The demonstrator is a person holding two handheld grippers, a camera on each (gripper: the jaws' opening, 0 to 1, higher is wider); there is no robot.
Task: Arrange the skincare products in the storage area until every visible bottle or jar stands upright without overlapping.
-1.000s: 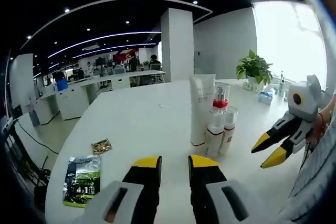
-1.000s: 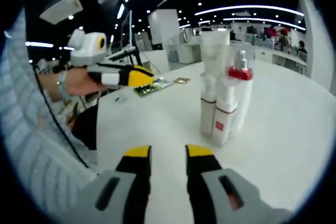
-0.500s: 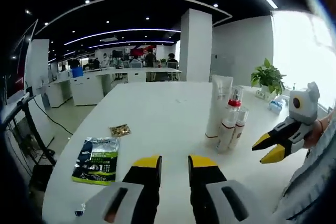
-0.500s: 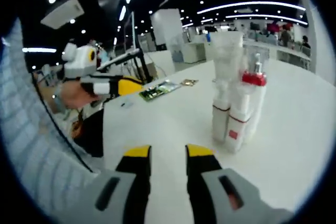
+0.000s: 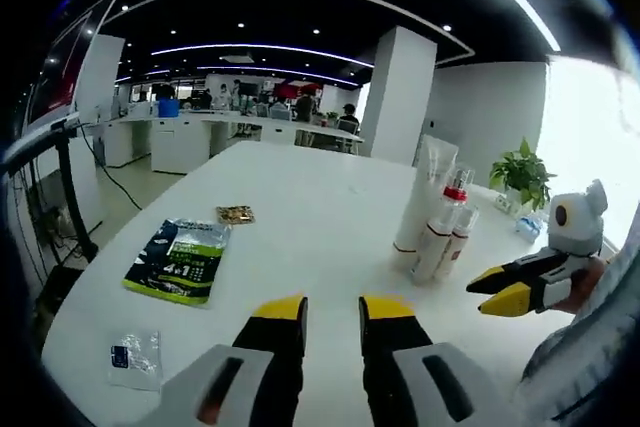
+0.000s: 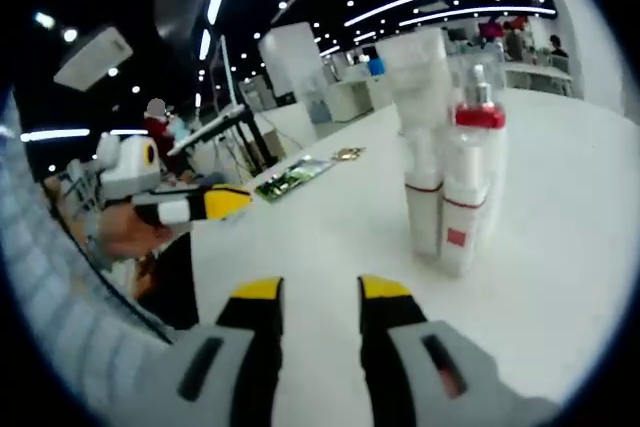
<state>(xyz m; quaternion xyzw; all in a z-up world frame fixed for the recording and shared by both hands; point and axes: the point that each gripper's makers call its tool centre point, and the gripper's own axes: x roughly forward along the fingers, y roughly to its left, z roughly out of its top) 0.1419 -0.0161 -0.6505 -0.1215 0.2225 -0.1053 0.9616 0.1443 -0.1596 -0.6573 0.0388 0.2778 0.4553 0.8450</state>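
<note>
We hold both hand-held grippers, left (image 5: 332, 309) and right (image 6: 322, 289), open and empty near the upright bottles (image 5: 437, 237), clustered touching on the counter (image 5: 300, 217).

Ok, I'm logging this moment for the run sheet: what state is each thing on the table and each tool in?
Tall white tube: upright.
Red-collared pump bottle: upright, close against the tube.
Smaller bottle: upright.
Green packet: lying flat.
Small clear sachet: lying flat.
Left tool: open, empty.
Right tool: open, empty.
</note>
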